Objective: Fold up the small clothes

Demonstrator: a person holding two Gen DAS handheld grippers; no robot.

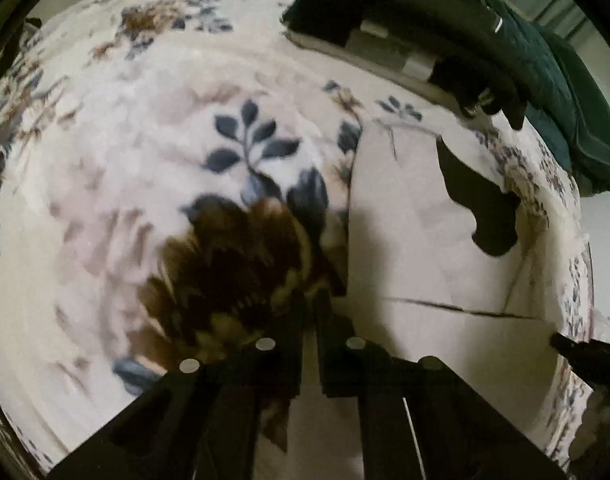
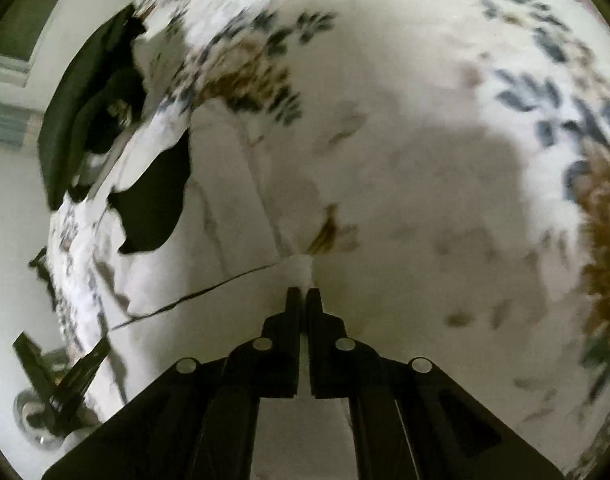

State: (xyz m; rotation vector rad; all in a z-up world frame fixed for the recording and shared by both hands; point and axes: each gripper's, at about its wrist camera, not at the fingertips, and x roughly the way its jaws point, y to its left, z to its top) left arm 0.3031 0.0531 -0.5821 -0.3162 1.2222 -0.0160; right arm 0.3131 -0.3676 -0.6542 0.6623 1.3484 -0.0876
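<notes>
A small white garment (image 1: 425, 240) with a black patch (image 1: 485, 200) lies on a floral blanket (image 1: 145, 160). In the left wrist view my left gripper (image 1: 309, 296) is shut at the garment's left edge, seemingly pinching the cloth. In the right wrist view the garment (image 2: 209, 208) with its black patch (image 2: 153, 204) lies to the left, and my right gripper (image 2: 303, 290) is shut on a bunched white corner (image 2: 301, 270) of it. The other gripper's tip shows at the right edge of the left wrist view (image 1: 577, 350).
Dark folded clothes (image 1: 405, 12) and a dark green garment (image 1: 565, 92) are stacked at the blanket's far right edge. In the right wrist view, dark clothing (image 2: 93, 120) lies at the left, and a black frame (image 2: 57, 384) shows at the lower left beyond the blanket's edge.
</notes>
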